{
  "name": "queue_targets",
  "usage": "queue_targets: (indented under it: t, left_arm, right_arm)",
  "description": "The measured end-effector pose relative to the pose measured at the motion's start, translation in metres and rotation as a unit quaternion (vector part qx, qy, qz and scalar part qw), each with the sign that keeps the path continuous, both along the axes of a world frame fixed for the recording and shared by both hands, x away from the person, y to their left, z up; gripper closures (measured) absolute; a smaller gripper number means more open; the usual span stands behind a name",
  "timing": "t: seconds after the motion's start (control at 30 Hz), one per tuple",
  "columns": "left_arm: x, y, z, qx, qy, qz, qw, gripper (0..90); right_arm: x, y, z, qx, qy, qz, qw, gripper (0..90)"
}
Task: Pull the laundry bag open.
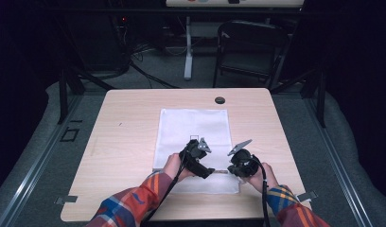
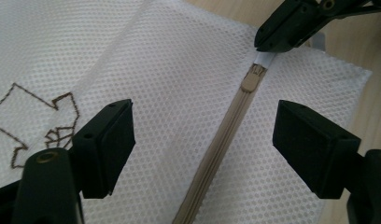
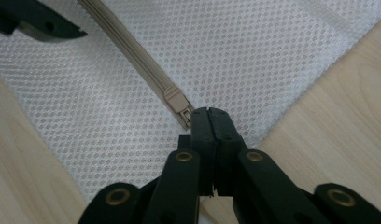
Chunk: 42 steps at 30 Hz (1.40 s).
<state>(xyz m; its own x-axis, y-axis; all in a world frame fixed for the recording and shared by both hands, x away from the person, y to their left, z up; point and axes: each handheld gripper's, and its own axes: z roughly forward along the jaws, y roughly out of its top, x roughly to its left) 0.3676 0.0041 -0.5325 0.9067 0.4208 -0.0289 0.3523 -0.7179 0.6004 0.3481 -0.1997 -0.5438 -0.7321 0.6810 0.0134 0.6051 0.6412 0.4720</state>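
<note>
Mesh bag (image 1: 193, 127) lies flat on the bench (image 1: 120, 142); right tongs (image 3: 209, 112) pinching the zipper pull (image 2: 264, 58); left tongs (image 2: 202, 135) spread, straddling the zipper (image 2: 226, 140); I'd pin the fabric first, then pull straight along the teeth.

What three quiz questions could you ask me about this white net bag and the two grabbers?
1. True or false: the right gripper is shut on the zipper pull.
2. How do the left gripper's jaws stand: A) wide apart over the zipper, B) clamped on the zipper, C) pinching the bag's corner?
3. What does the mesh bag lie on?

Key: 1. True: its jaws are closed together on the white pull tab at the beige slider. 2. A: the zipper runs between them, untouched. 3. The wooden table.
</note>
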Motion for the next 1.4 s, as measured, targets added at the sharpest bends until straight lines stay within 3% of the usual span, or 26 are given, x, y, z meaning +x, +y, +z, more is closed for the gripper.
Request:
queue_targets:
  t: [0.03,0.07,0.2,0.3,0.5,0.6,0.97,1.1,1.17,1.2,1.27,1.4]
  left_arm:
    - [0.000,-0.002,-0.001,0.001,0.000,-0.003,1.0000,22.8]
    - [0.000,-0.003,-0.002,0.002,0.002,-0.009,1.0000,25.3]
    - [-0.001,-0.010,-0.008,-0.003,0.008,-0.015,0.9998,29.7]
    - [-0.003,-0.016,-0.012,-0.007,0.024,-0.027,0.9993,42.0]
    - [-0.004,-0.028,-0.022,-0.002,0.024,-0.040,0.9989,56.4]
    - [-0.004,-0.030,-0.025,-0.002,0.027,-0.042,0.9988,62.1]
    - [0.000,-0.034,-0.030,-0.018,0.030,-0.049,0.9982,71.7]
    - [-0.001,-0.036,-0.030,-0.020,0.025,-0.052,0.9981,72.4]
    - [-0.002,-0.040,-0.030,-0.011,0.020,-0.062,0.9978,73.6]
    - [-0.003,-0.041,-0.032,-0.008,0.020,-0.059,0.9980,74.3]
    - [-0.002,-0.042,-0.033,-0.010,0.020,-0.058,0.9981,75.6]
    - [-0.001,-0.041,-0.034,-0.014,0.023,-0.054,0.9982,80.0]
  right_arm:
    - [0.000,0.000,-0.002,0.010,0.000,-0.007,0.9999,90.0]
    - [0.001,0.000,-0.002,-0.001,0.007,0.000,1.0000,90.0]
    - [0.002,-0.001,-0.006,-0.010,0.015,0.002,0.9998,90.0]
    - [0.003,0.000,-0.010,-0.004,0.019,0.001,0.9998,90.0]
    - [0.003,-0.004,-0.012,0.015,0.021,0.000,0.9997,90.0]
    - [0.003,-0.005,-0.012,0.011,0.021,-0.001,0.9997,90.0]
    - [0.002,-0.006,-0.012,0.011,0.017,0.002,0.9998,90.0]
    - [0.002,-0.005,-0.012,0.010,0.016,0.001,0.9998,90.0]
    - [0.002,-0.004,-0.012,0.014,0.012,0.001,0.9998,90.0]
    - [0.002,-0.004,-0.012,0.008,0.011,-0.001,0.9999,90.0]
    - [0.001,-0.003,-0.014,0.019,0.007,-0.008,0.9998,90.0]
    - [0.001,-0.003,-0.012,0.007,0.009,-0.003,0.9999,90.0]
